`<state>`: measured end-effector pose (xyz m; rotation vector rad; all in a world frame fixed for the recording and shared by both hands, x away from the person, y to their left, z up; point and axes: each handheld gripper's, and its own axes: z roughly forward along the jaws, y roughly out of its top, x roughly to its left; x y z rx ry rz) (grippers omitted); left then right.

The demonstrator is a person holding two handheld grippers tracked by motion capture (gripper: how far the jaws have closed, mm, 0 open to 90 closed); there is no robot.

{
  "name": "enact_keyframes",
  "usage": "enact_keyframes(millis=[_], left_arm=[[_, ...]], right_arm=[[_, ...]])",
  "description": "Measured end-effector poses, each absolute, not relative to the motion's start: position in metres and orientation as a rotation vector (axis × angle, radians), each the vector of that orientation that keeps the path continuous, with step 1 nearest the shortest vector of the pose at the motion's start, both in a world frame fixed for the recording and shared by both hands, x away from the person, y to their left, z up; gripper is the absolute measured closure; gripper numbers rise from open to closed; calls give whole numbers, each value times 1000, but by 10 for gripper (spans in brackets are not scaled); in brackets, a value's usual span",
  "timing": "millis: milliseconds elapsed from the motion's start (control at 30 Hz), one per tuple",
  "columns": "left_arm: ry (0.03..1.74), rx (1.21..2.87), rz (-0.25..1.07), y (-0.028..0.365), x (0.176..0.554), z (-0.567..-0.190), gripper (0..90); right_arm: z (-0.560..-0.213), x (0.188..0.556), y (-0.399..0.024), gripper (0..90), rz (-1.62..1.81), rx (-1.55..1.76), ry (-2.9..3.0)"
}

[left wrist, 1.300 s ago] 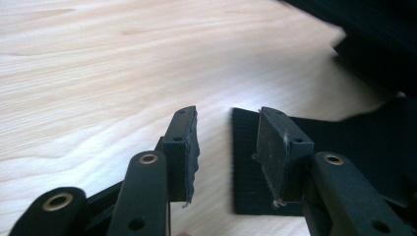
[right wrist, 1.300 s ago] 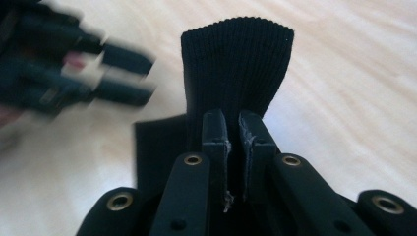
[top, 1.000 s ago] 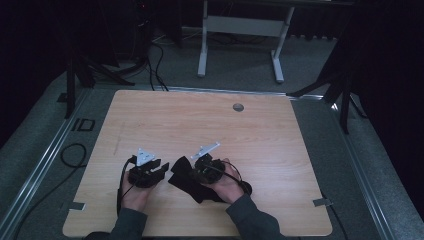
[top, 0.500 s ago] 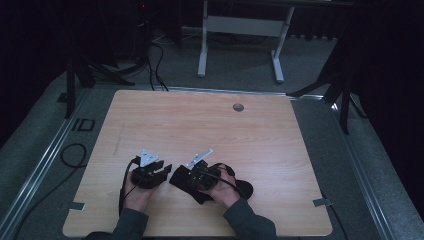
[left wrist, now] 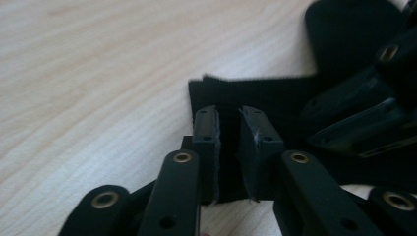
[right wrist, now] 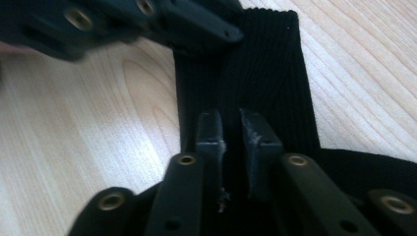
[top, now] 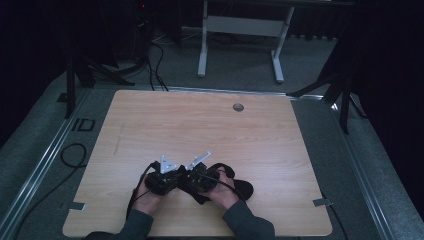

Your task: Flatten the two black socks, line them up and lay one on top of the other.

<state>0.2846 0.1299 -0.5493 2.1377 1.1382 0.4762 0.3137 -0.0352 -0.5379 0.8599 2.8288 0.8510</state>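
Here, left gripper [left wrist: 228, 125] and right gripper [right wrist: 231, 130] each clamped on black ribbed cloth [right wrist: 255, 73] atop wooden table [top: 210, 125].

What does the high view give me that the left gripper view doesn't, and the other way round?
High view alone: the whole table with a round grommet near its far edge, both hands, the grey plates on the grippers, and the floor with a cable and a white frame beyond.

Left gripper view alone: the left gripper up close, jaws nearly together with black cloth between them, plus the black fabric's cut edge.

Both: the wooden tabletop, the black fabric, and the right gripper close beside the left.
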Motion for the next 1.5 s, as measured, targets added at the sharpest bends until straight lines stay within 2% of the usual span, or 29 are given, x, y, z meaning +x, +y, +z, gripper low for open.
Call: enact_keyframes(millis=[33,200,267,467,633,933,1000,1100,1133,1167,1233,1300,1500], left_arm=[[1130,2161,493,127,285,-550,806],[1126,2167,483,129,286,-550,809],[1123,2171,485,129,286,-550,809],[1123,2169,484,128,285,-551,806],[1120,2169,484,128,285,-551,805],[1118,2165,486,127,284,-552,797],[1120,2164,486,127,284,-552,797],[1119,2164,489,127,284,-552,798],[1119,2164,489,127,284,-552,798],[1118,2165,488,127,284,-552,798],[1119,2164,486,127,284,-552,798],[1120,2162,486,127,284,-552,797],[1119,2162,490,127,284,-553,799]], right_arm=[[-535,314,-38,675,886,847,2828],[-523,314,-49,606,983,838,2778],[-510,319,-67,582,1027,876,2709],[-499,337,-107,581,1015,1040,2568],[-514,353,-145,567,928,1242,2476],[-543,360,-147,569,832,1317,2486],[-545,360,-145,578,826,1310,2481],[-545,358,-142,684,807,1279,2474],[-545,358,-142,684,807,1279,2474],[-545,356,-140,758,814,1263,2486],[-545,354,-139,822,821,1253,2478],[-545,350,-137,849,830,1238,2461],[-530,334,-142,856,885,1209,2445]])
